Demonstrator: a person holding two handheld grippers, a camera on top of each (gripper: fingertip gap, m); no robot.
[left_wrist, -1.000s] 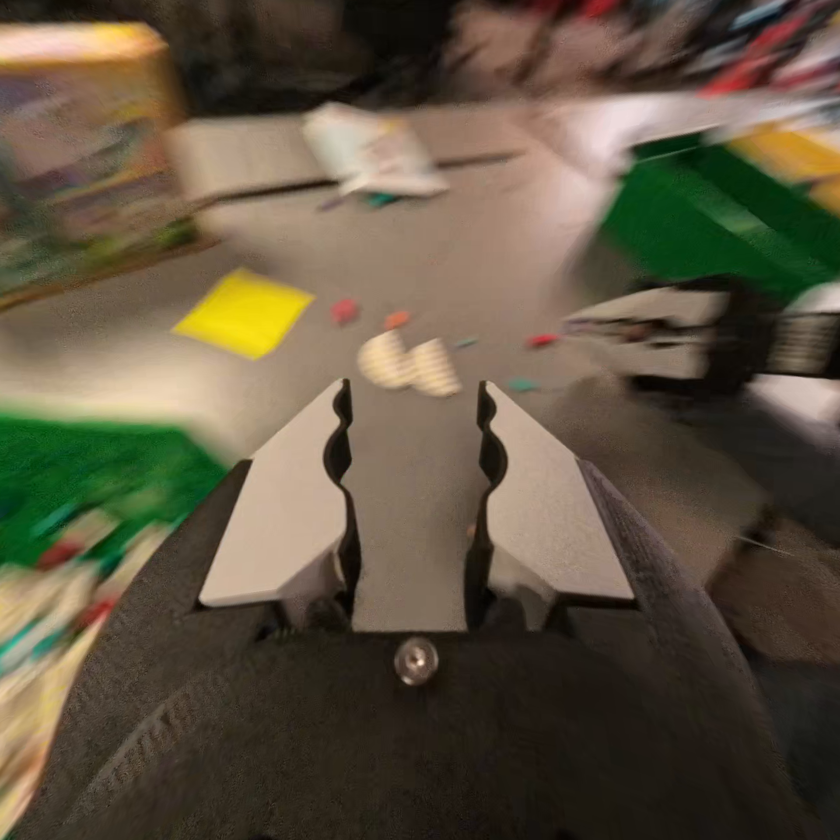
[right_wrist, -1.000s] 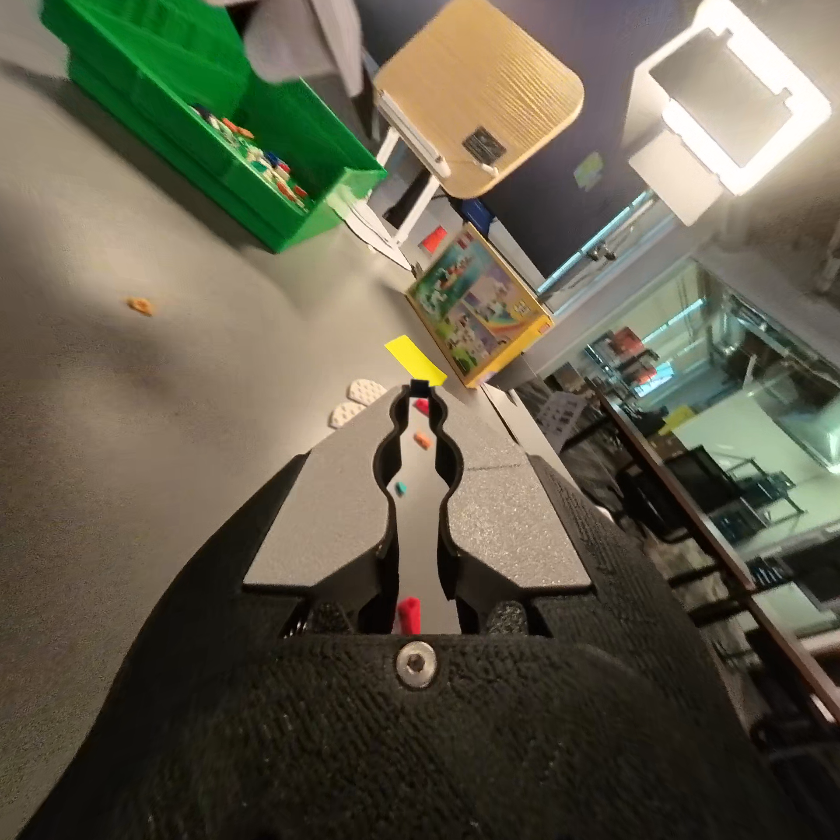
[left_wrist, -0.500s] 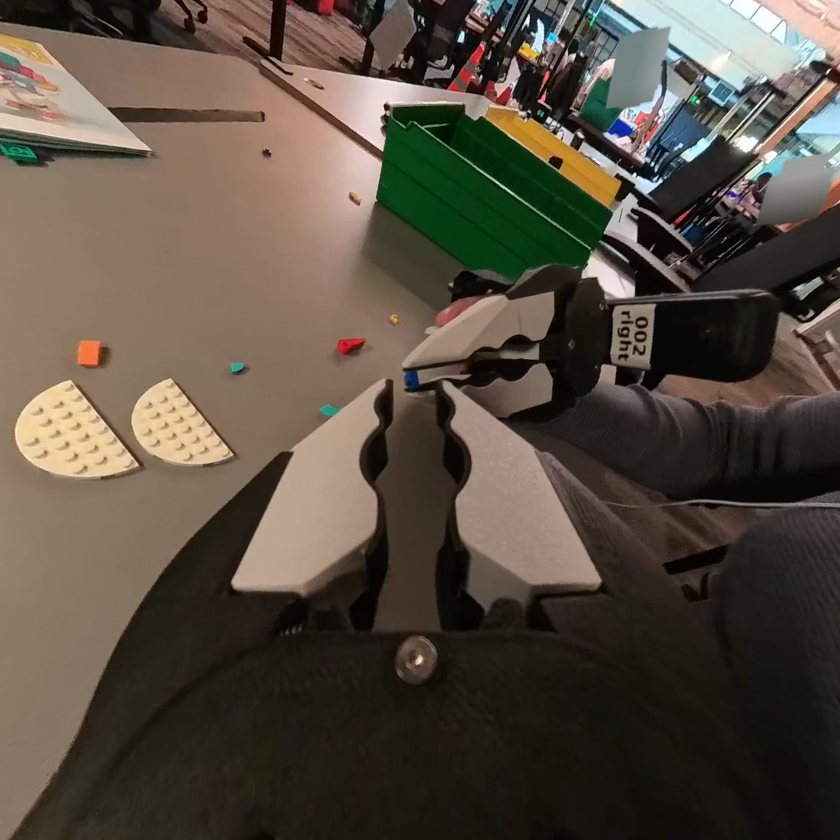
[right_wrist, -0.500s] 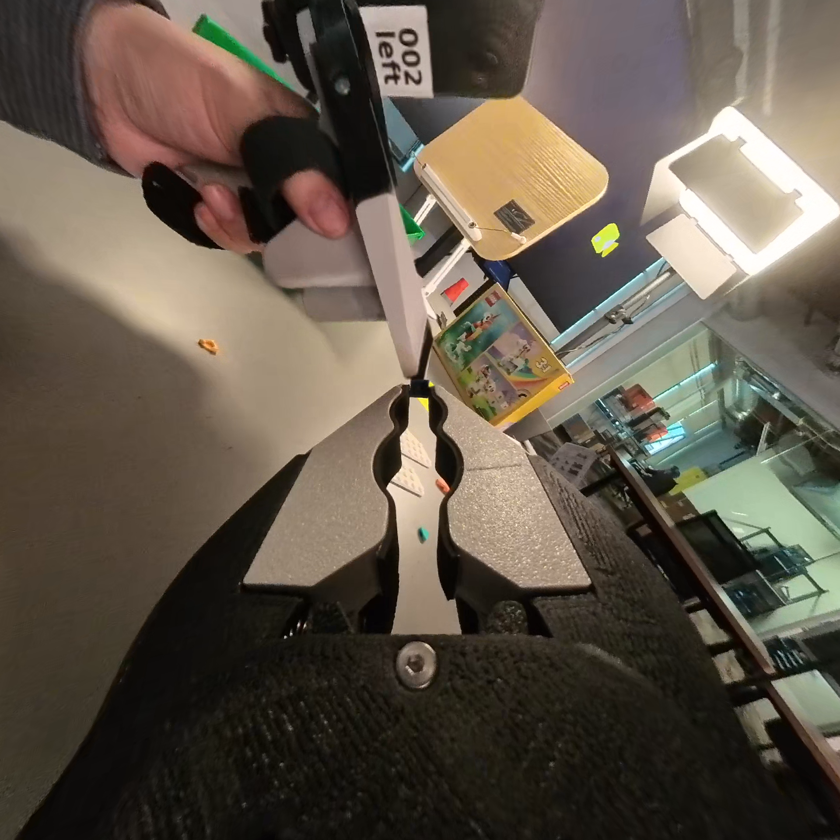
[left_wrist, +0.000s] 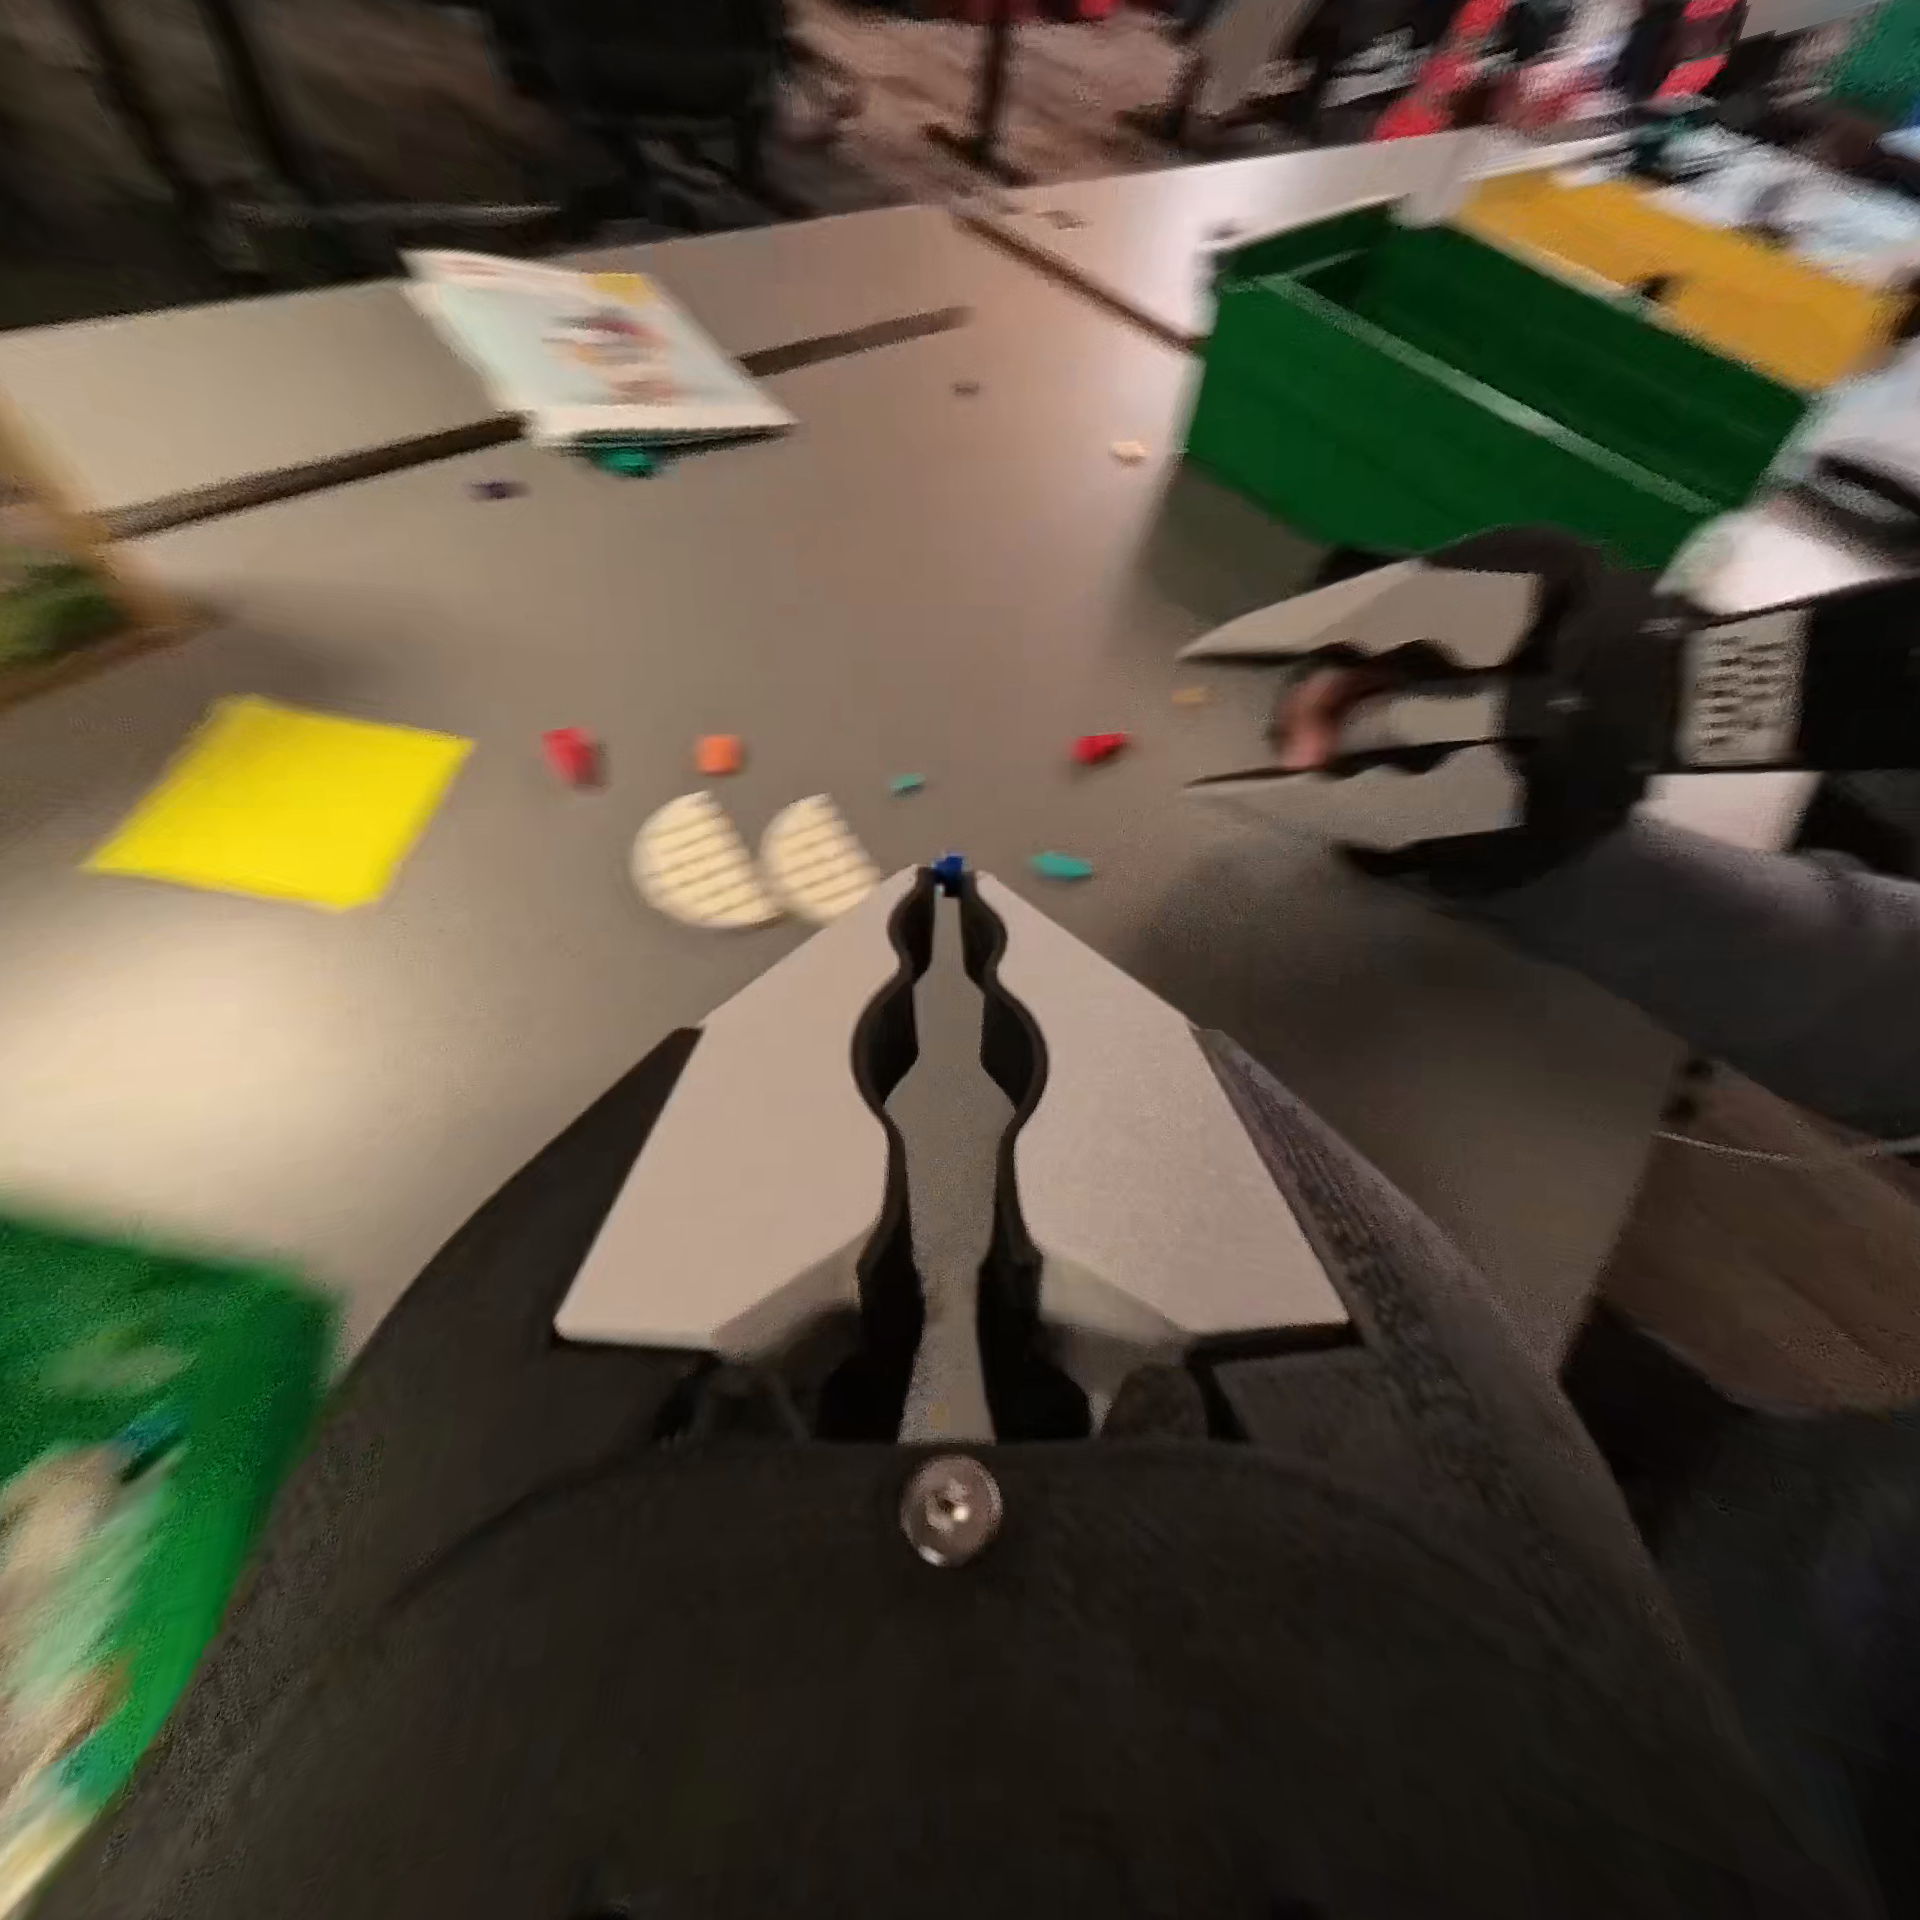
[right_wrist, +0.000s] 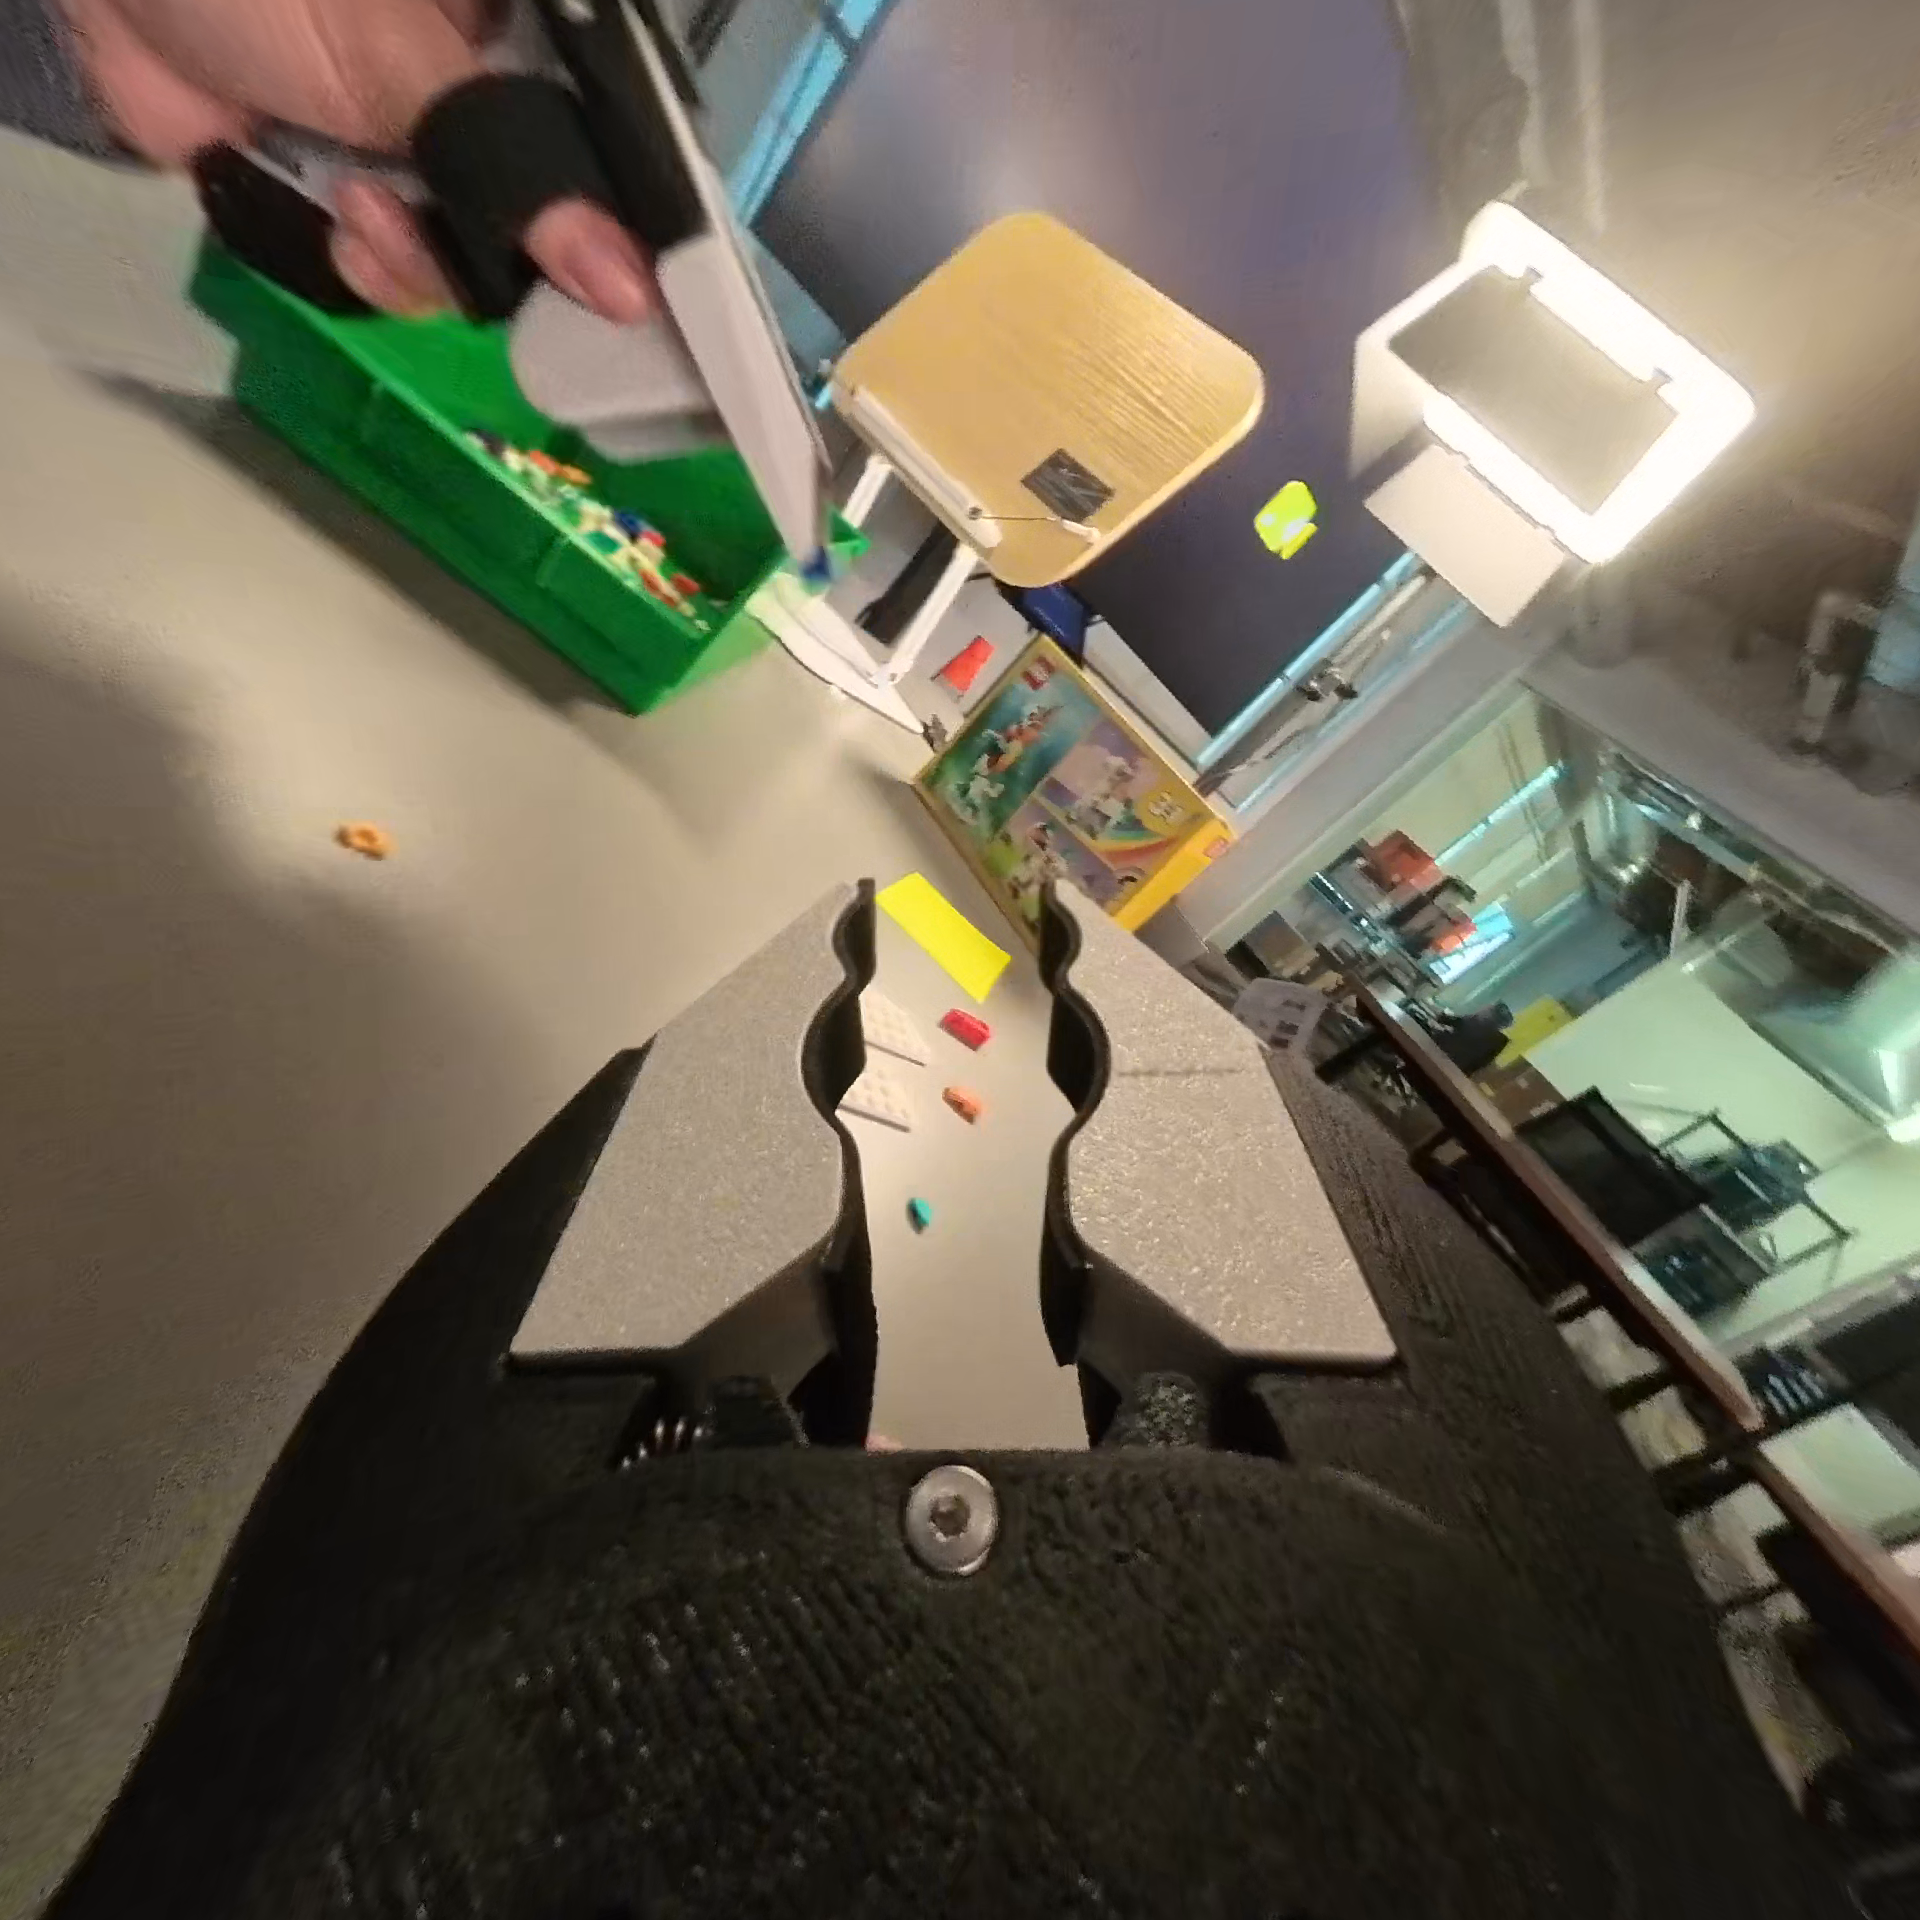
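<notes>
We see the left gripper (left_wrist: 948, 883) held above the grey table (left_wrist: 727, 623), its fingers drawn nearly together and pinching a tiny blue brick (left_wrist: 948, 871) right at the tips. Just ahead of those tips and slightly left lie two cream half-round studded plates (left_wrist: 753, 860), side by side and touching. Further left of them lies a yellow sheet (left_wrist: 286, 800), and beyond the plates sit a red brick (left_wrist: 569, 750) and an orange brick (left_wrist: 719, 753). A small teal piece (left_wrist: 1060, 864) lies just right of the tips, with another teal piece (left_wrist: 907, 782) and a red wedge (left_wrist: 1099, 746) a little farther on. To the right, well apart from the left gripper's tips, the right gripper (left_wrist: 1195, 717) hovers with its fingers spread wide and nothing between them. Behind it stands a green bin (left_wrist: 1455, 416), and farther back on the left of that lies an open booklet (left_wrist: 603, 358); this view is blurred. From the right wrist view we see the right gripper (right_wrist: 951, 904) spread open over the table, the cream plates, red brick and orange brick showing in the gap between its fingers. Up to its left a hand (right_wrist: 343, 156) holds the left gripper, whose tips carry the blue brick in front of a green tray of mixed bricks (right_wrist: 499, 540). A colourful toy box (right_wrist: 1070, 821) stands beyond the yellow sheet.
</notes>
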